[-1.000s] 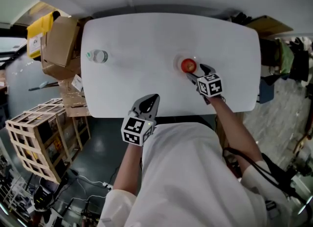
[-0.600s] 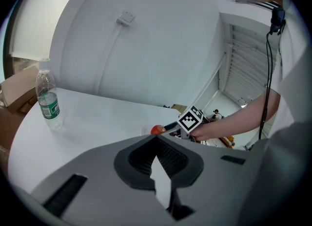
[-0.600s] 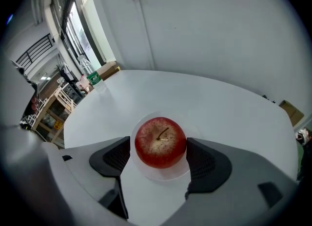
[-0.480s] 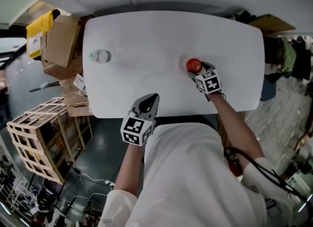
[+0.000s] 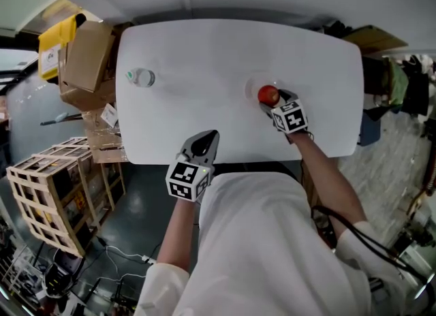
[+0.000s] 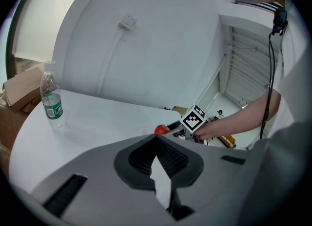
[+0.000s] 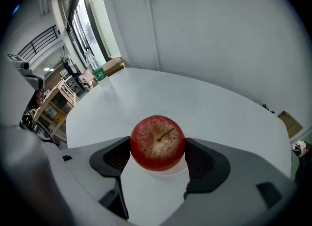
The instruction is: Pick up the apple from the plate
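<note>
The red apple (image 5: 268, 94) sits at the near right edge of a small white plate (image 5: 253, 87) on the white table's right half. My right gripper (image 5: 272, 99) is shut on the apple. In the right gripper view both pads press the sides of the apple (image 7: 157, 142), stem up, and the plate (image 7: 174, 172) shows just beneath it. I cannot tell whether the apple still touches the plate. My left gripper (image 5: 203, 143) hangs shut and holds nothing at the table's near edge. From the left gripper view the apple (image 6: 161, 129) is a small red spot beside the right gripper's marker cube.
A clear water bottle (image 5: 139, 77) with a green label stands at the table's far left, also seen as the bottle (image 6: 51, 98). Cardboard boxes (image 5: 85, 62) and a wooden crate (image 5: 44, 195) stand on the floor left of the table (image 5: 204, 56).
The right gripper moved forward from just behind the apple and its jaws closed on the apple's sides. The left gripper stayed where it was.
</note>
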Demonstrator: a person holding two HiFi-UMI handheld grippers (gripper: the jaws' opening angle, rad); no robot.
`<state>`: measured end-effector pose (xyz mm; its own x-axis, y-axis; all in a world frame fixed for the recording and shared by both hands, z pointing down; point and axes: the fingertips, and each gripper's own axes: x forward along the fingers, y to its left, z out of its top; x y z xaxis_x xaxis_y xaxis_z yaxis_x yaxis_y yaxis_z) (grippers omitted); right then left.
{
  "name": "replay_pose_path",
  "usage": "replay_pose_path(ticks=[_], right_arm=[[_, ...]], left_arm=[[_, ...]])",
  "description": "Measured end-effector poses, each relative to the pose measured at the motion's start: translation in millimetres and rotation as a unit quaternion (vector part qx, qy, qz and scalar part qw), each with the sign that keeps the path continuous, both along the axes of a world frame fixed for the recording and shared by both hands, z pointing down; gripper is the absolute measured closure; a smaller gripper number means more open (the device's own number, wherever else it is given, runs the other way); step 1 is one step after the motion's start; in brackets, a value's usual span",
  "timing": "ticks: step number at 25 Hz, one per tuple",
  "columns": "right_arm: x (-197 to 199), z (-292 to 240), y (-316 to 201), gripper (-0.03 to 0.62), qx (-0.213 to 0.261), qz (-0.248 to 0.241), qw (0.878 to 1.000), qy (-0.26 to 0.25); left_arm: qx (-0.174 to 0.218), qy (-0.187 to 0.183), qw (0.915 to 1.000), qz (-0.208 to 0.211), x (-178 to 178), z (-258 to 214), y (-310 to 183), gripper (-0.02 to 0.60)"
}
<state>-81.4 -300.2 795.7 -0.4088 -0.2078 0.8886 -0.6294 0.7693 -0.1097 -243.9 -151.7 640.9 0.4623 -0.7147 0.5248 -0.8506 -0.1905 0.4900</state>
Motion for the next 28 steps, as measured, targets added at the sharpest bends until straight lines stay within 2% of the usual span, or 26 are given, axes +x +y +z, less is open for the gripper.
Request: replay_pose_path(ticks=[7, 17, 22, 28], right_arm=[[22.6, -30.8, 5.5, 0.244, 0.013, 0.016, 0.999, -0.039], [89.2, -75.0, 12.4, 0.244, 0.033, 0.008, 0.995, -0.093], [122.5, -93.6, 20.5, 0.244, 0.042, -0.003, 0.992, -0.12], [162.0, -112.8, 33.3, 0.244, 0.052, -0.022, 0.988, -0.143]], left_arm=[[0.011, -0.008, 0.9999, 0.009, 24.8, -12.5, 2.9, 0.58], [0.026, -0.029, 0.9992, -0.003, 83.6, -36.3, 12.4, 0.58], [0.03, -0.04, 0.9984, -0.027, 114.7, -43.1, 20.6, 0.58], [0.03, -0.045, 0.9952, -0.081, 140.5, -52.3, 40.4, 0.58]])
